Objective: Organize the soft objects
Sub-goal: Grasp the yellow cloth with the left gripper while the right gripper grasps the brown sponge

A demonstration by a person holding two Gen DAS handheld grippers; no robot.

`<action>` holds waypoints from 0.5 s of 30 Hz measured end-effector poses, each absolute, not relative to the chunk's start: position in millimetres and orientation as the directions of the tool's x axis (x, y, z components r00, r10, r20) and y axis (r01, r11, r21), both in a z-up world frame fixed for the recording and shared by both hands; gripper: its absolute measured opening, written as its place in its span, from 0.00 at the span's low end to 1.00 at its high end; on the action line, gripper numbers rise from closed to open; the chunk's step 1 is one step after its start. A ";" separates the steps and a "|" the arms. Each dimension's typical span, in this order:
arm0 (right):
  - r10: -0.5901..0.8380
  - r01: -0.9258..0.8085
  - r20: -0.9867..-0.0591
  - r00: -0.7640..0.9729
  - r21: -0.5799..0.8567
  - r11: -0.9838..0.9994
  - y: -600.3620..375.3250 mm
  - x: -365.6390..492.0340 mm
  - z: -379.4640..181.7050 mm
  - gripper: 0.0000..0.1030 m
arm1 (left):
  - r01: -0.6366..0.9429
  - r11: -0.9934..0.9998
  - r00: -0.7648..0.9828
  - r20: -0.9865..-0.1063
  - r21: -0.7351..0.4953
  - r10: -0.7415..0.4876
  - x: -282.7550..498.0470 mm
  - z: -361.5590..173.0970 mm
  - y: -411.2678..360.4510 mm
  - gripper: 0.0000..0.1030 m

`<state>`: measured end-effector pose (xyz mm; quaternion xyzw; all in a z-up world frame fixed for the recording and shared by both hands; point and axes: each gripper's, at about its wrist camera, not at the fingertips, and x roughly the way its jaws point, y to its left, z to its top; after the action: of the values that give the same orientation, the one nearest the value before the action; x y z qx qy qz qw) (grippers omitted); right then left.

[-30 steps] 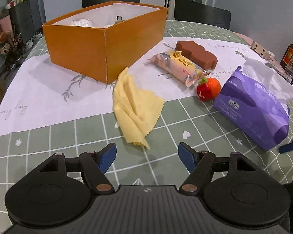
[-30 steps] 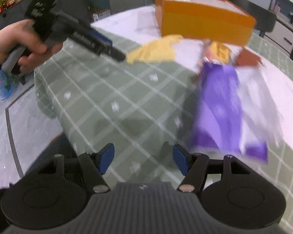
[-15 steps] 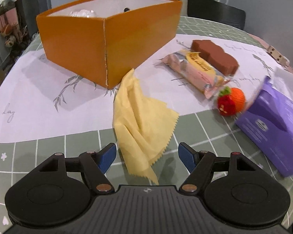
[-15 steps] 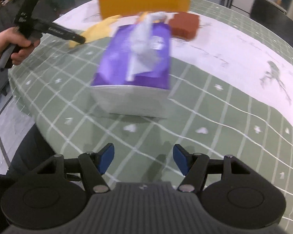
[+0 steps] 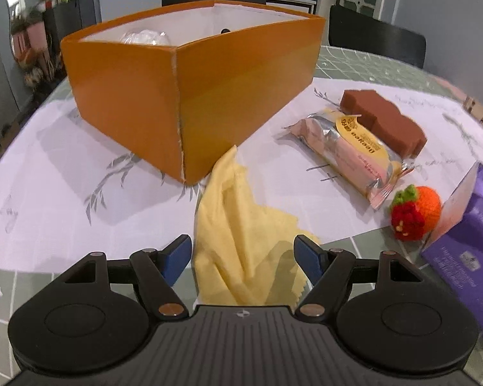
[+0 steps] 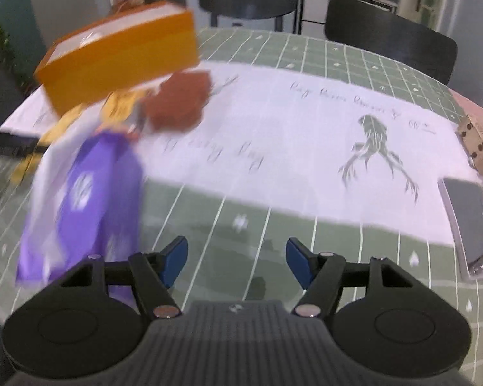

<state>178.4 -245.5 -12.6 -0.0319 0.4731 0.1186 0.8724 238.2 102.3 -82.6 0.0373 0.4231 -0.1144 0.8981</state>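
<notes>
My left gripper [image 5: 243,255] is spread wide with nothing in it, and the near end of the yellow cloth [image 5: 244,241] lies right between its two blue fingertips [image 5: 177,255]. The cloth is flat on the surface [image 5: 32,276], half on the white runner [image 5: 64,177], and its far tip touches the bottom of the orange box [image 5: 190,96]. The box is open on top, white inside, with something pale and crinkly in the back left corner that I can't make out.

Off to the right of the box there's a wrapped snack bar [image 5: 347,154] lying diagonally, with a brown sponge [image 5: 383,119] right behind it, touching or close to it. Just past the bar's near end sits a little crocheted strawberry thing [image 5: 413,212], red and orange with a green top. Beside that, at the right edge, is the purple tissue pack [image 5: 467,241].

My right gripper [image 6: 236,262] is also spread apart and holding nothing, hovering over bare green checked tablecloth. That view is pretty blurry on the left side: the tissue pack [image 6: 90,199] is a purple smear just left of my left fingertip, and the sponge [image 6: 180,103] and box [image 6: 119,54] are further back behind it. Further right the white runner [image 6: 306,135] has a tree print and script lettering, and a phone [image 6: 467,218] lies near the right edge.
</notes>
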 end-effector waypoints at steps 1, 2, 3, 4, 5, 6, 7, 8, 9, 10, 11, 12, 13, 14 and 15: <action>0.181 -0.225 -0.830 0.528 0.069 0.972 -246.6 188.6 -13.3 0.68 | 0.241 0.970 0.621 -0.767 -0.012 -0.164 237.3 -83.5 99.3 0.82; 0.189 -0.214 -0.825 0.532 0.084 0.973 -246.3 198.3 -13.7 0.70 | 0.246 0.969 0.627 -0.762 -0.005 -0.163 235.6 -84.5 97.6 0.81; 0.199 -0.204 -0.819 0.537 0.103 0.974 -246.2 209.9 -13.8 0.71 | 0.254 0.967 0.632 -0.755 -0.011 -0.174 232.9 -85.2 97.0 0.80; 0.206 -0.201 -0.816 0.541 0.113 0.973 -241.6 220.1 -16.3 0.71 | 0.258 0.966 0.637 -0.750 -0.012 -0.179 230.7 -85.6 96.7 0.79; 0.211 -0.203 -0.813 0.543 0.117 0.972 -238.5 228.2 -16.0 0.71 | 0.262 0.965 0.641 -0.746 -0.012 -0.183 228.8 -85.7 96.6 0.74; 0.214 -0.208 -0.811 0.545 0.116 0.971 -234.9 237.0 -15.6 0.71 | 0.269 0.963 0.642 -0.742 -0.018 -0.193 227.4 -85.4 96.7 0.67; 0.217 -0.217 -0.808 0.548 0.113 0.970 -229.4 246.7 -16.9 0.71 | 0.277 0.961 0.643 -0.740 -0.017 -0.199 226.3 -84.8 96.3 0.63; 0.223 -0.225 -0.806 0.548 0.114 0.968 -224.6 255.5 -18.5 0.71 | 0.286 0.958 0.644 -0.738 -0.014 -0.202 225.6 -84.0 95.6 0.52; 0.237 -0.232 -0.806 0.543 0.127 0.964 -218.1 265.4 -20.5 0.71 | 0.289 0.957 0.641 -0.739 -0.016 -0.206 225.7 -82.8 95.0 0.45; 0.251 -0.238 -0.805 0.537 0.141 0.961 -212.8 272.8 -21.4 0.71 | 0.292 0.956 0.637 -0.743 -0.017 -0.208 225.6 -81.9 94.6 0.42; 0.265 -0.246 -0.805 0.531 0.152 0.957 -207.3 279.8 -21.8 0.71 | 0.298 0.954 0.632 -0.746 -0.015 -0.209 225.2 -80.9 93.4 0.34; 0.277 -0.260 -0.804 0.526 0.158 0.953 -199.9 287.3 -22.1 0.71 | 0.305 0.952 0.628 -0.749 -0.015 -0.213 224.7 -80.5 92.5 0.28; 0.283 -0.275 -0.801 0.527 0.155 0.949 -191.6 294.9 -22.1 0.71 | 0.310 0.951 0.623 -0.752 -0.014 -0.214 224.5 -80.0 91.3 0.26; 0.286 -0.289 -0.798 0.530 0.147 0.946 -183.6 301.5 -21.8 0.72 | 0.314 0.949 0.620 -0.754 -0.013 -0.216 223.7 -79.5 90.0 0.21; 0.291 -0.303 -0.797 0.529 0.143 0.942 -176.3 308.5 -22.3 0.72 | 0.318 0.948 0.617 -0.756 -0.015 -0.219 222.9 -79.1 88.9 0.18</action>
<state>308.5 -176.3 -22.3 -0.0064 0.4545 0.1697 0.8744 222.9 88.9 -79.1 0.0605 0.4115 -0.1496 0.8970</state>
